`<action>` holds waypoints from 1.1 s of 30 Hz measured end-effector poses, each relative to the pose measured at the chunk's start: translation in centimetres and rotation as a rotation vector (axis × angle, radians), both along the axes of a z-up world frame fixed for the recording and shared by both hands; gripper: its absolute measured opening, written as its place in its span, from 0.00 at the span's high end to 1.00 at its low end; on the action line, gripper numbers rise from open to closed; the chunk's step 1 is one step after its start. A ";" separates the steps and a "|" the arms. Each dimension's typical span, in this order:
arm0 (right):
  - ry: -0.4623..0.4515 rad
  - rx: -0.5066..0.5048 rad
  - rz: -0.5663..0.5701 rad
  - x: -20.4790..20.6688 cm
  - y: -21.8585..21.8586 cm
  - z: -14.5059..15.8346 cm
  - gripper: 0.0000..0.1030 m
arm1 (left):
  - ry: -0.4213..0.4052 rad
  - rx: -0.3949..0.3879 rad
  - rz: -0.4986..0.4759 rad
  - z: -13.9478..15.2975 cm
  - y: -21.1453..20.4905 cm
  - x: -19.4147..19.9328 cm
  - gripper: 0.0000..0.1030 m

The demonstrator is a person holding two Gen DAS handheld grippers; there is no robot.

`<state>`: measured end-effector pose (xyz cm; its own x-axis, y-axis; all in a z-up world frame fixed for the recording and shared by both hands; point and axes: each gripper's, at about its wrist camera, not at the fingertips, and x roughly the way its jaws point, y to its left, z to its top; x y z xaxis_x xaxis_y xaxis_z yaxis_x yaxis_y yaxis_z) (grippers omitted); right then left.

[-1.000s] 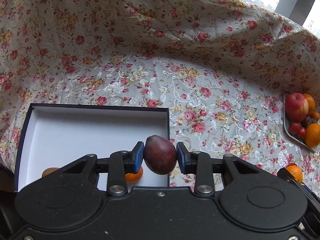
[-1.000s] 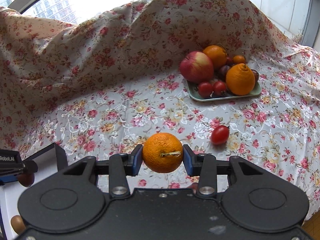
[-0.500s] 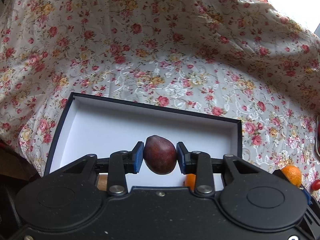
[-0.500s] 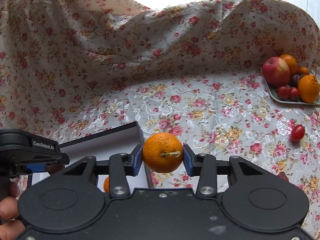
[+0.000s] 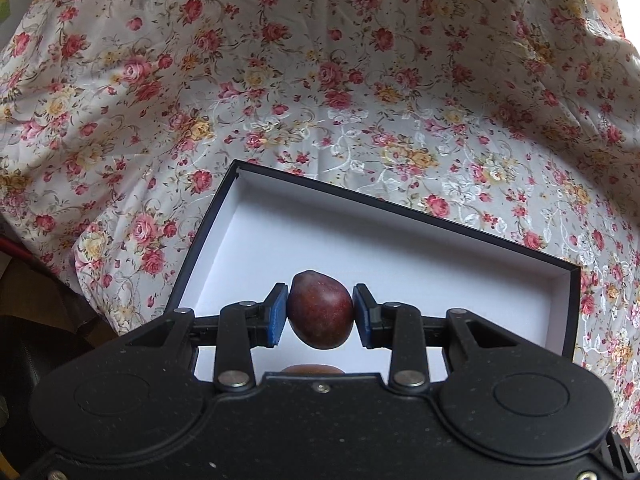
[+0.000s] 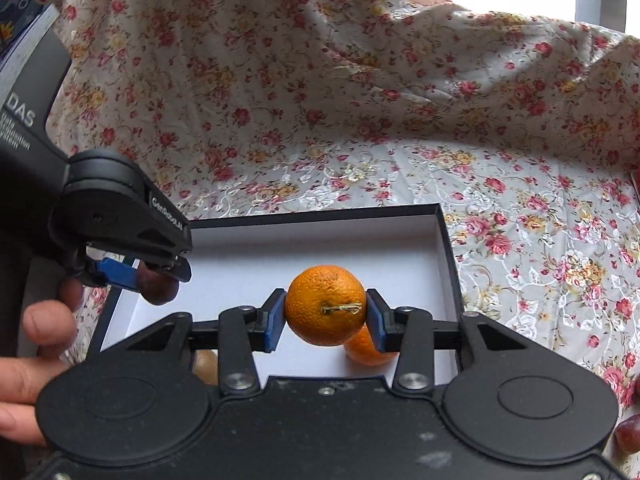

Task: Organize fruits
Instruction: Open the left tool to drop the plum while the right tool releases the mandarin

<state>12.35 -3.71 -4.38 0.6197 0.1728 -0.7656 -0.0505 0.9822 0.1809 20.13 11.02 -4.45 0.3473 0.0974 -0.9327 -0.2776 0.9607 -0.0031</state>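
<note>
Two fruits hang over an open black box with a white lining, each pinched in a hand-held pair of tongs. Left tongs are clenched on a dark red plum, blue pads pressed to its sides, above the near half of the box floor. Right tongs grip an orange, its stem stub facing the camera, above the box's 5 o'clock corner. In the right wrist view the left tongs show at 9 o'clock, a hand wrapped round their handle.

Already in the box: a second orange just behind and below the held one, and a tan fruit near the front, mostly hidden by the tool body.

Judgement: both fruits look ready to be set down. Lowering each close to the white floor before loosening the pads should stop it rolling. The plum has open floor from 10 to 2 o'clock ahead of it; the orange is better placed at 11 o'clock of its neighbour than on top of it.

Box walls are low and thin, so a sideways swing could clip the rim at 3 o'clock. Flowered cloth over the desk rises steeply behind the box, leaving little room beyond the far wall. With both tools over one box, staggering the releases would keep them apart.
</note>
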 end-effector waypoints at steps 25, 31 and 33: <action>-0.007 -0.016 0.047 -0.6 1.4 -0.4 0.57 | 0.006 0.004 0.008 0.0 0.6 0.1 0.54; -0.017 -0.029 0.026 -0.5 0.5 0.0 0.57 | -0.004 -0.001 -0.006 0.4 -0.3 0.1 0.54; -0.003 -0.032 0.014 -0.4 0.1 -0.1 0.57 | -0.011 0.000 -0.014 0.6 -0.8 0.1 0.54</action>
<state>11.92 -3.63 -4.48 0.6193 0.1569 -0.7693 -0.0649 0.9867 0.1490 20.21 10.18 -3.81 0.3588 0.0924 -0.9288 -0.2641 0.9645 -0.0061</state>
